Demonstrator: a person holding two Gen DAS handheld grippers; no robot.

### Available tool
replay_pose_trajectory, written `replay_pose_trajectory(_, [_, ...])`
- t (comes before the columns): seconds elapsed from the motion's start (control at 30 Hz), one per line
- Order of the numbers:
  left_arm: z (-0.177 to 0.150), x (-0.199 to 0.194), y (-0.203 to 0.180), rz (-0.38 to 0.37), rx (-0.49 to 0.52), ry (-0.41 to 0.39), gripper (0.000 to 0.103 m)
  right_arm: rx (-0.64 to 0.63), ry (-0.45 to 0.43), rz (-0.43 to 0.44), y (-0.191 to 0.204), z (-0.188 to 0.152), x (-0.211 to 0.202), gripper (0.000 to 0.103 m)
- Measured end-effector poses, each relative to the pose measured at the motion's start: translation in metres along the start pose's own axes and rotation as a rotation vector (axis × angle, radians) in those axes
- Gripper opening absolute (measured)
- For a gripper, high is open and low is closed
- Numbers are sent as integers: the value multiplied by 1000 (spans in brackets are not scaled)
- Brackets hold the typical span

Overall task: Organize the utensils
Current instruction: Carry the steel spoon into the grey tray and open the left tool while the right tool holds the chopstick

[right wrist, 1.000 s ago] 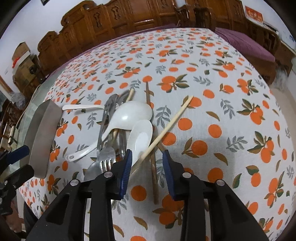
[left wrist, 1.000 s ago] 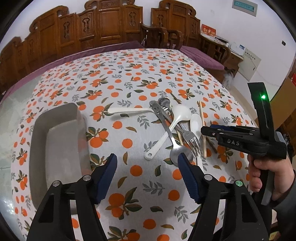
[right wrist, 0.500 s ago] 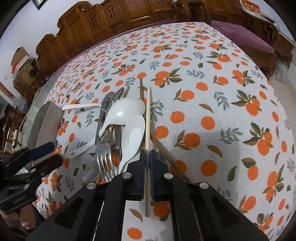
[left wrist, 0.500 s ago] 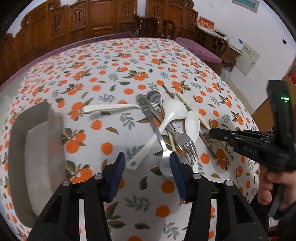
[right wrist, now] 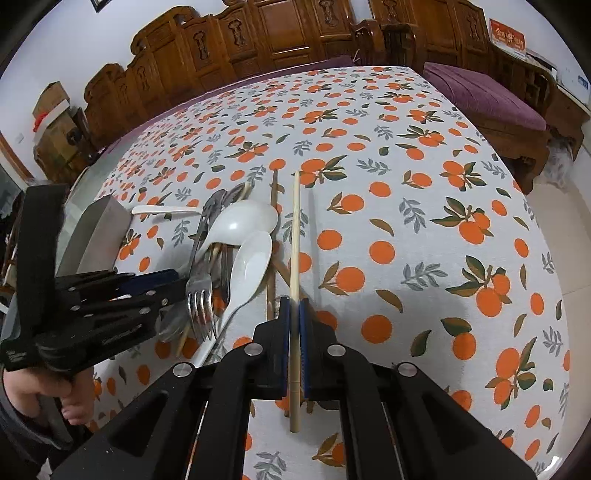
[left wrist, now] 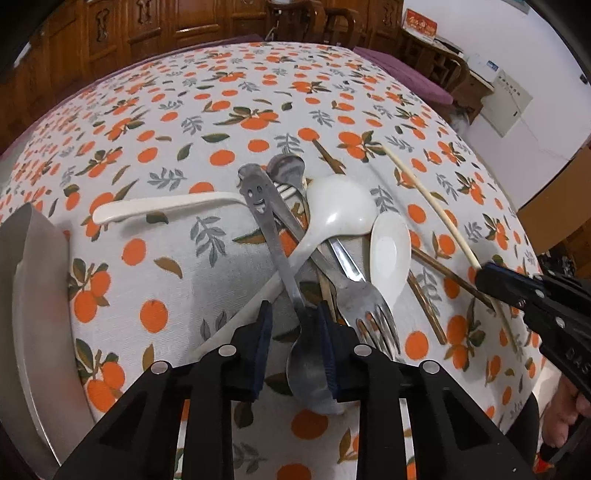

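A pile of utensils lies on the orange-print tablecloth: a steel spoon with a smiley handle (left wrist: 275,243), a steel fork (left wrist: 364,299), two white ceramic spoons (left wrist: 340,210) (left wrist: 390,251), a long white spoon (left wrist: 162,206) and dark chopsticks (left wrist: 424,295). My left gripper (left wrist: 295,314) straddles the steel spoon's neck, its jaws partly closed and not pressing it. My right gripper (right wrist: 292,306) is shut on a pale wooden chopstick (right wrist: 294,236) and holds it; that gripper also shows in the left wrist view (left wrist: 491,280).
A steel tray (left wrist: 26,295) stands at the left of the pile, also in the right wrist view (right wrist: 92,236). Carved wooden chairs (right wrist: 280,33) and a purple-cushioned bench (right wrist: 487,96) surround the table. The table edge falls off at right.
My right gripper closed on the pale chopstick and swung it straight. My left gripper moved in over the pile and narrowed around the steel spoon.
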State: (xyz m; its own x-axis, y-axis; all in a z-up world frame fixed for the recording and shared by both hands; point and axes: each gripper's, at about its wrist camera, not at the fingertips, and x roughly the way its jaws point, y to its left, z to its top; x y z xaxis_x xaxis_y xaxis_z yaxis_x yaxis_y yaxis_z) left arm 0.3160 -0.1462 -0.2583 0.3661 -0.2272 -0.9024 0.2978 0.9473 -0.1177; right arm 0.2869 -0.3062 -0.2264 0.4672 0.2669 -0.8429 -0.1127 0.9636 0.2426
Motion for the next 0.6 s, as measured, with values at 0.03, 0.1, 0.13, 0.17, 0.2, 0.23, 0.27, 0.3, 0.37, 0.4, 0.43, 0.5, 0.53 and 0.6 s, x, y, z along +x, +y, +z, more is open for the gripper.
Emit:
replay_pose_trajectory(0.03, [1, 1, 0, 5, 1, 1, 23, -3, -1, 1, 0, -1, 0, 6])
replay_pose_trajectory(0.1, [3, 2, -2, 19, 4, 4, 23, -5, -2, 5, 0, -2, 0, 6])
replay_pose_trajectory(0.13, [4, 2, -3, 24, 6, 5, 23, -5, -2, 7, 1, -3, 1, 6])
replay_pose_trajectory(0.17, [6, 3, -3, 27, 6, 6, 23, -5, -2, 8, 1, -3, 1, 6])
replay_pose_trajectory(0.2, [7, 4, -3, 25, 1, 4, 23, -6, -3, 7, 1, -3, 1, 6])
replay_pose_trajectory(0.23, [9, 4, -3, 28, -2, 2, 23, -8, -2, 7, 2, -4, 1, 6])
replay_pose_trajectory(0.27, [11, 5, -3, 33, -4, 0, 23, -8, -1, 7, 2, -5, 2, 6])
replay_pose_trajectory(0.3, [12, 6, -3, 39, -7, -1, 23, -9, -1, 6, 2, -6, 2, 6])
replay_pose_trajectory(0.37, [13, 7, -4, 63, -8, -3, 9, -11, 3, 4, 3, -7, 2, 6])
replay_pose_trajectory(0.4, [13, 7, -4, 69, -9, -5, 9, -12, 4, 3, 3, -8, 3, 6])
replay_pose_trajectory(0.43, [12, 6, -3, 62, -14, -4, 7, -14, 5, 2, 4, -9, 3, 6])
replay_pose_trajectory(0.5, [11, 5, -2, 59, -23, 0, 5, -18, 7, 0, 4, -10, 3, 6])
replay_pose_trajectory(0.53, [10, 4, -2, 61, -21, -2, 5, -18, 7, -1, 5, -10, 3, 6])
replay_pose_trajectory(0.6, [8, 1, 0, 61, -16, -3, 5, -18, 6, -1, 5, -10, 3, 6])
